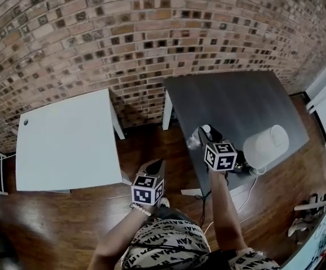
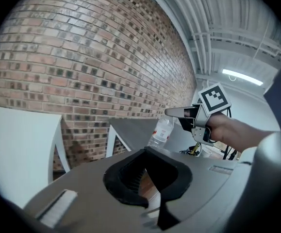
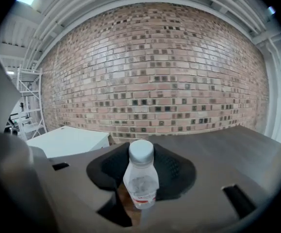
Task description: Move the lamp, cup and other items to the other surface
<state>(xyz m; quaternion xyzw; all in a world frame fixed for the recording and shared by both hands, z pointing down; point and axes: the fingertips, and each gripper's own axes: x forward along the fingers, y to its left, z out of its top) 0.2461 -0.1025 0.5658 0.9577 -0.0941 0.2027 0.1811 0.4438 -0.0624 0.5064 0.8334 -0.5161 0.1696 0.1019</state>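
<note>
Two tables: one white table (image 1: 67,145) at left, one dark table (image 1: 236,103) at right. Between them, the left gripper (image 1: 156,165) has closed, empty fingers. The right gripper's (image 1: 203,135) fingers clamp one clear bottle (image 1: 194,142) at the dark table's near-left edge. One white lamp (image 1: 266,146) sits on that table.

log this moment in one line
right gripper: shut on bottle | left gripper: shut, empty | lamp: on dark table
</note>
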